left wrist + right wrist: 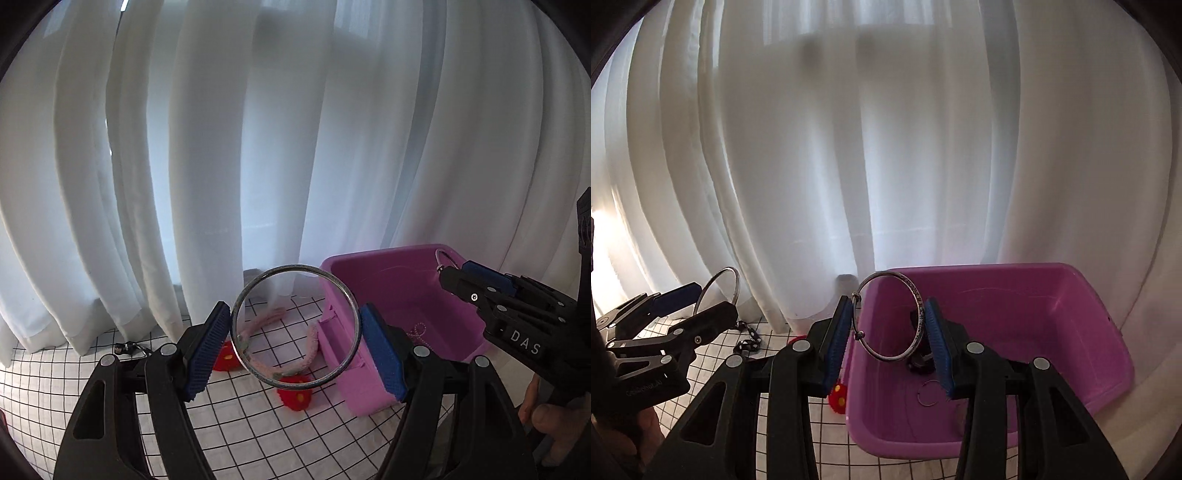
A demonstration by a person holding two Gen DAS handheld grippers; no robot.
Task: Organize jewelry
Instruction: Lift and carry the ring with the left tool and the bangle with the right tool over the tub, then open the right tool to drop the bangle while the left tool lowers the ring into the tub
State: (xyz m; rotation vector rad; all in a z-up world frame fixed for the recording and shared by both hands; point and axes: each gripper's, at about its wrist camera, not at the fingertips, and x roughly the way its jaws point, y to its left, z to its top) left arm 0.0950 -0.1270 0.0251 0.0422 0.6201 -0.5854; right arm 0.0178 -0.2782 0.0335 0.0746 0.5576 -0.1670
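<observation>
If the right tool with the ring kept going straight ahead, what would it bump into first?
Probably the inside of the purple tub. The right tool, shut on its silver bangle, points down into it, toward a dark item on the bottom. Depth is unclear.

White curtain (229, 147) hanging behind; grid-patterned cloth (236, 417) underneath.

Left gripper (295, 345) clamping large silver bangle (352, 314), purple bin (400, 295) beside, possibly plastic
</observation>
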